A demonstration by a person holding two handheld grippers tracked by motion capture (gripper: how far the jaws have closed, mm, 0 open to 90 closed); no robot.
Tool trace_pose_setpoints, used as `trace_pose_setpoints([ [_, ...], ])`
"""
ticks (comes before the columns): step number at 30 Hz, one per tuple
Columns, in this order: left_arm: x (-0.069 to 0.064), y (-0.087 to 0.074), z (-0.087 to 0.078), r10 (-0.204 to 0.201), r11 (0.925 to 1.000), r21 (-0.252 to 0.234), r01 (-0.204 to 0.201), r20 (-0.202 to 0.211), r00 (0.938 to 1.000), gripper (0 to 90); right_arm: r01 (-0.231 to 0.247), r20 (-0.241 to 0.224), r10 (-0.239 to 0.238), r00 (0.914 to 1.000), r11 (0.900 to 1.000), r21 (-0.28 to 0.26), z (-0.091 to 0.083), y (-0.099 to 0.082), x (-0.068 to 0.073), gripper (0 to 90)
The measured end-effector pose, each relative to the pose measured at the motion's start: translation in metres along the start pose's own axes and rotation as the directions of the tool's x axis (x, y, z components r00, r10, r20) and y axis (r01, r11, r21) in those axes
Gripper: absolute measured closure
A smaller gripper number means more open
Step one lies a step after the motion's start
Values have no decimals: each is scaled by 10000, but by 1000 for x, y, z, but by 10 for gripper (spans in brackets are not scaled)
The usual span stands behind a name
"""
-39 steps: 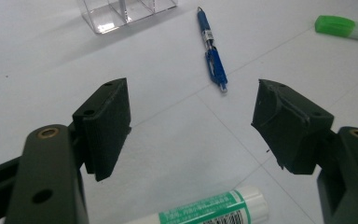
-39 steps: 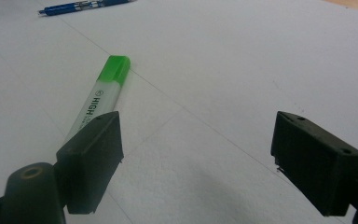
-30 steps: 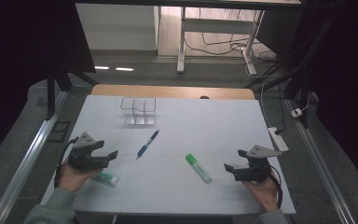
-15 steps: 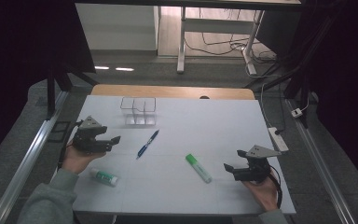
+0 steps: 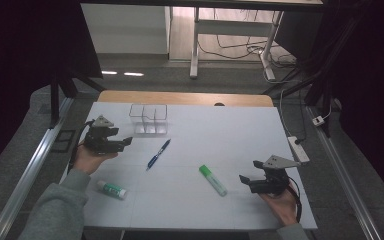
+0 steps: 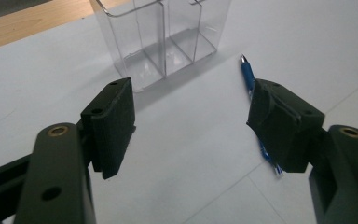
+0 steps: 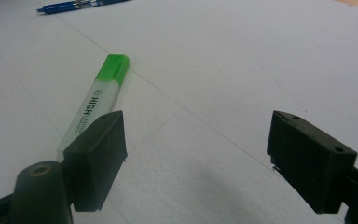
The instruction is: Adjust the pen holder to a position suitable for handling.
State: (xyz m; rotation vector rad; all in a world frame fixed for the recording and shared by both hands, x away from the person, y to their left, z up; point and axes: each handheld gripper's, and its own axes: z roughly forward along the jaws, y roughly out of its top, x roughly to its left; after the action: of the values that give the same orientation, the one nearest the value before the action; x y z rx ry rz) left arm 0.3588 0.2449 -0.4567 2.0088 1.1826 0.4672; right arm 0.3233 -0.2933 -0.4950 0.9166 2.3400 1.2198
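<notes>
Your left tool (image 5: 126,143) is the one that matters here. It hangs over the white bench (image 5: 230,130) with nothing between its pads; the jaws have just been closing a touch but they're still spread wide and empty. The slim blue ballpoint pen (image 5: 158,154) lies flat on the bench just to the right of that tool, with the clear plastic three-slot organiser (image 5: 149,119) standing a little beyond it toward the far edge. In the left gripper view the pen (image 6: 249,77) runs away from you, passing behind the right-hand jaw, so its long axis is roughly along your reach, not across it. I'd say you need to slide right and turn the wrist so the pads straddle the barrel crosswise.

Your right tool (image 5: 246,179) is gaping and empty too, parked near the bench's right edge. The green-capped highlighter marker (image 7: 98,100) sits just off its left jaw, pointing diagonally away. The small white glue stick with green label (image 5: 112,189) lies near the front edge, by your left sleeve.
</notes>
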Motion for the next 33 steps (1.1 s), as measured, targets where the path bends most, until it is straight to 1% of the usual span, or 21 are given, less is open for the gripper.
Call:
trace_pose_setpoints([
  [3,4,3,2,-36,10000,10,36,-70,10000,322,26,1,-26,10000,10000,40,1,0,0,192],
  [6,7,5,4,-75,10000,-43,75,-38,10000,332,29,-46,-29,10000,10000,30,2,0,0,193],
  [14,12,10,11,25,10000,51,-25,-19,10000,370,40,-10,-40,10000,10000,63,3,0,0,195],
  [16,14,12,13,74,9999,109,-73,-83,9999,380,38,37,-38,10000,10000,71,2,0,0,196],
  [24,24,15,23,-181,9996,219,185,-188,9997,431,35,-3,-35,10000,10000,70,3,0,0,198],
  [26,26,17,25,-182,9995,252,188,-222,9996,450,61,50,-61,10000,9999,124,3,0,0,198],
  [28,29,18,26,-147,9995,279,154,-243,9996,467,28,21,-29,10000,10000,66,4,0,0,199],
  [31,34,22,29,-280,9993,239,286,-258,9993,498,9,10,-9,10000,10000,64,4,0,0,200],
  [33,37,23,31,-279,9993,239,287,-329,9991,526,10,19,-10,10000,10000,76,4,0,0,200],
])
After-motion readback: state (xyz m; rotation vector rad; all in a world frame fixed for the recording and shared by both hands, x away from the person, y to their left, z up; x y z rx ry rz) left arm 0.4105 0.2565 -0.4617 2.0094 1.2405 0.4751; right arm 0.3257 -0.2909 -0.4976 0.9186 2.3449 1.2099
